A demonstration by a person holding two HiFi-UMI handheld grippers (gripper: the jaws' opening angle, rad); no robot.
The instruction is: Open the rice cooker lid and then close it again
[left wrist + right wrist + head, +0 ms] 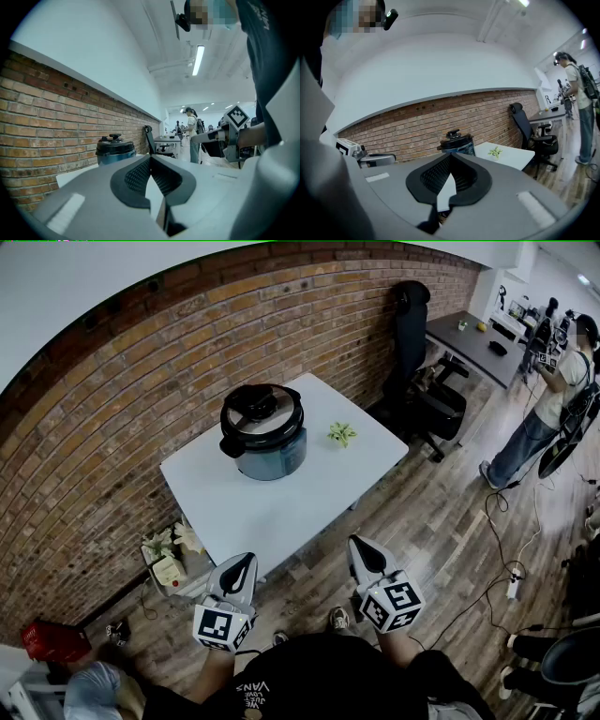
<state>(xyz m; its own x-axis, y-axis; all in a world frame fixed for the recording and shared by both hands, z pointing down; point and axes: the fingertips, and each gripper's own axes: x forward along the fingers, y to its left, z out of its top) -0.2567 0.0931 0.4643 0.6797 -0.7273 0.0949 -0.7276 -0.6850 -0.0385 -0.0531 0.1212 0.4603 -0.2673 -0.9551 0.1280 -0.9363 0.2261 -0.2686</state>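
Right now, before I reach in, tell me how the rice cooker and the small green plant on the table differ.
Size: the rice cooker is far bulkier and taller than the small green plant. Colour: the rice cooker has a closed black lid over a blue-grey body; the plant is pale green. Place: in the head view the rice cooker sits left of the plant. Both stand on the white table, not touching.

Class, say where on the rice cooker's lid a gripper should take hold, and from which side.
Probably the knob in the middle of the lid: it stands proud of the top. Come from above on the near side; the wall is behind.
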